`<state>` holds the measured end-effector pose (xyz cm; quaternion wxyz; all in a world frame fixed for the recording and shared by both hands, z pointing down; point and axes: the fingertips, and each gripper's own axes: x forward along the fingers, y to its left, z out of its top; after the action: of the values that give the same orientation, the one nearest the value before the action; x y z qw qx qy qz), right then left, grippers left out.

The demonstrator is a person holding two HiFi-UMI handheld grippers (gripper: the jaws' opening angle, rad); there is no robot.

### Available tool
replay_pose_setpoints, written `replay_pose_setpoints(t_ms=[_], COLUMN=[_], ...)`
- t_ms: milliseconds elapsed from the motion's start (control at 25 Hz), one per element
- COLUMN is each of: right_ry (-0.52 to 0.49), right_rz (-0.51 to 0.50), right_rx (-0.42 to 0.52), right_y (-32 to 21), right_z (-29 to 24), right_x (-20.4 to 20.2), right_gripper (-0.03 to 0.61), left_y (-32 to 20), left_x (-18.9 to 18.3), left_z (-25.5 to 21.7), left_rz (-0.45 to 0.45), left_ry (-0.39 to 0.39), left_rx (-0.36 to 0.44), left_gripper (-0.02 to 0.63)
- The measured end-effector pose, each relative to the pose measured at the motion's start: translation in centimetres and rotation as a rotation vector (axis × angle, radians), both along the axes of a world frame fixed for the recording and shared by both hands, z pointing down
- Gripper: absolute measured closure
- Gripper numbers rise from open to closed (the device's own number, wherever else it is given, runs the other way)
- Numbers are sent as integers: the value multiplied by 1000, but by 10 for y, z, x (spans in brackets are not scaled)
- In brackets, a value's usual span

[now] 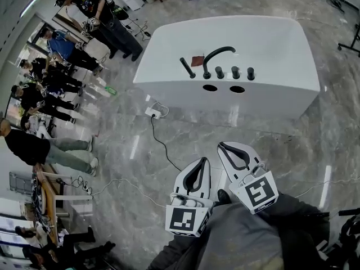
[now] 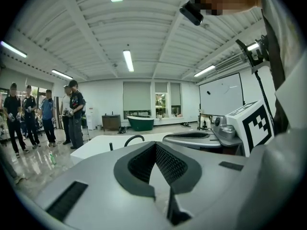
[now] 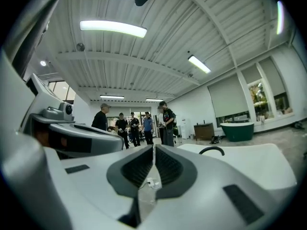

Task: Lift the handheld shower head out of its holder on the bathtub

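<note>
A white bathtub (image 1: 270, 49) stands ahead of me on the marble floor. On its near deck the black handheld shower head (image 1: 187, 67) sits in its holder, left of a curved black spout (image 1: 217, 57) and three black knobs (image 1: 235, 72). Both grippers hang well short of the tub, close to my body. The left gripper (image 1: 203, 160) has its jaws shut with nothing between them, and so does the right gripper (image 1: 221, 145). In the left gripper view, the left gripper (image 2: 154, 144) points toward the tub (image 2: 96, 146) and spout (image 2: 134, 139). The right gripper (image 3: 154, 147) has the tub (image 3: 249, 164) to its right.
A white power strip (image 1: 156, 112) with a black cable lies on the floor between me and the tub. Several people stand at the left (image 1: 101, 16). A green bathtub (image 2: 140, 122) stands far off by the windows. A green bottle (image 1: 109, 89) stands on the floor.
</note>
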<state>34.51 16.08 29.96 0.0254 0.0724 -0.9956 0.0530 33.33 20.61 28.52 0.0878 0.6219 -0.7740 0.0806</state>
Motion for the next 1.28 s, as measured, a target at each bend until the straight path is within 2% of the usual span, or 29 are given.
replay_pose_setpoints(t_ms=[120,320,600,1000,1280], right_ry=[8,32,88,147,164], right_rz=[-7,-18,28,106,174], right_rx=[-25,-44,2,61,95], right_y=[-4,-4,-21,-37,-40], right_z=[14,26,40,35,23], right_x=[1,-11,-64,-168,-210], right_gripper=[574,574,574,574,574], left_y=[1,-1,-5,-33,-37], left_x=[3,-17,-96,-198,-238], left_z=[14,24,34,27,25], left_rz=[-10,-38,-75,27,113], left_ry=[5,28,58,85,93], left_rx=[-32,-39,2,82,92], left_gripper=[612,612,612,612,612])
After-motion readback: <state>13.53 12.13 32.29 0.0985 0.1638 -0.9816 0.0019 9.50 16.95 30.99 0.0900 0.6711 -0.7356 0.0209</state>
